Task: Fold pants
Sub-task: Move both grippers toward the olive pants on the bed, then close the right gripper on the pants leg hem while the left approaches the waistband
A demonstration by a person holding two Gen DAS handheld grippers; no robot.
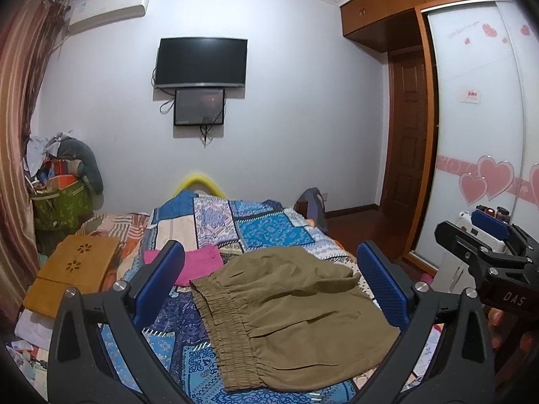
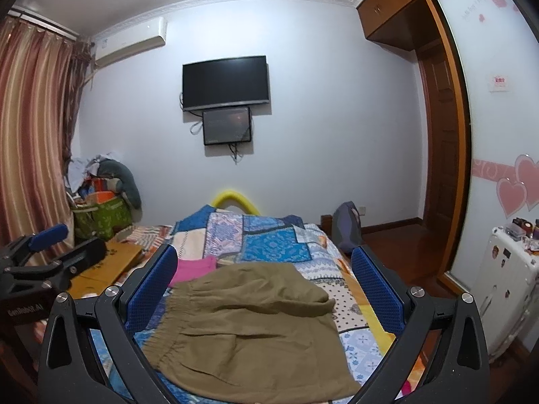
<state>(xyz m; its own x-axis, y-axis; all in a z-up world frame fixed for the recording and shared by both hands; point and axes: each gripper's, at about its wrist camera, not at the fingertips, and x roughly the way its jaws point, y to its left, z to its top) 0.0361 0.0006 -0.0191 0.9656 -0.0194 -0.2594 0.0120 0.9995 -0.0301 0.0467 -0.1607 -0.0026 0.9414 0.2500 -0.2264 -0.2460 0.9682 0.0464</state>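
Note:
Olive-brown pants (image 1: 289,309) with an elastic waistband lie folded into a compact stack on the patchwork bedspread (image 1: 269,225); they also show in the right wrist view (image 2: 249,323). My left gripper (image 1: 269,282) is open and empty, held above the pants. My right gripper (image 2: 266,286) is open and empty, also above them. The right gripper shows at the right edge of the left wrist view (image 1: 488,235), and the left gripper at the left edge of the right wrist view (image 2: 40,245).
A pink garment (image 1: 198,264) lies on the bed just beyond the pants. A wooden lap tray (image 1: 74,269) sits at the bed's left. A green bag of clutter (image 1: 60,202) stands by the curtain. A white suitcase (image 2: 505,286) and wardrobe are on the right.

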